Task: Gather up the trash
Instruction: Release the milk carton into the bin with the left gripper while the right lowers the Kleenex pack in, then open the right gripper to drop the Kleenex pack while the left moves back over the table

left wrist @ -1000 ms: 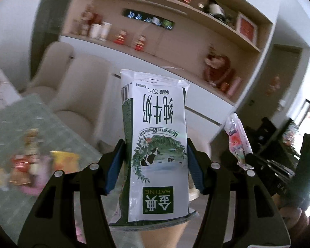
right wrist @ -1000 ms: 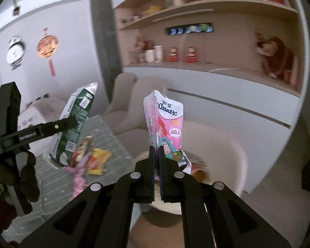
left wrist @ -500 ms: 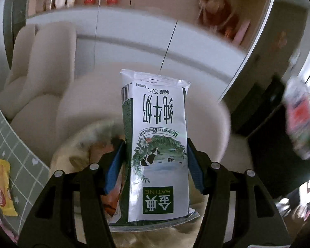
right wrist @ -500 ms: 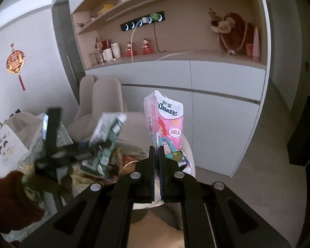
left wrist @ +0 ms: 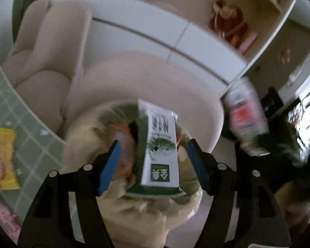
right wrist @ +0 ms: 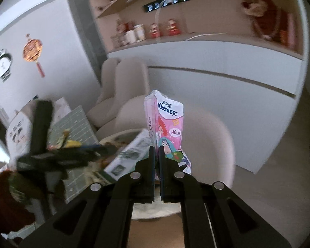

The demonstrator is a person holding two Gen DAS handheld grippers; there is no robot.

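A green and white milk carton [left wrist: 161,150] hangs between the blue pads of my left gripper [left wrist: 154,142], whose jaws are opening; gaps show on both sides of the carton, so neither pad presses it. It tips into the trash bin [left wrist: 155,210], which is lined with a pale yellowish bag and holds orange wrappers. My right gripper [right wrist: 156,150] is shut on the bottom of a pink Kleenex tissue pack [right wrist: 169,124], held upright just right of the bin. The right wrist view shows the carton [right wrist: 128,155] slanting over the bin rim [right wrist: 117,138]. The pack [left wrist: 246,119] appears blurred in the left wrist view.
A green gridded table [left wrist: 31,124] lies left of the bin, with a yellow snack wrapper [left wrist: 4,155] and a pink wrapper [left wrist: 2,217] on it. Beige chairs [left wrist: 51,62] stand behind the table and the bin. A white cabinet [right wrist: 217,78] with shelves lines the far wall.
Both grippers came down toward the bin. The left jaws spread and the carton, gripped before, has come loose and tipped down between them. The right gripper keeps hold of the tissue pack.
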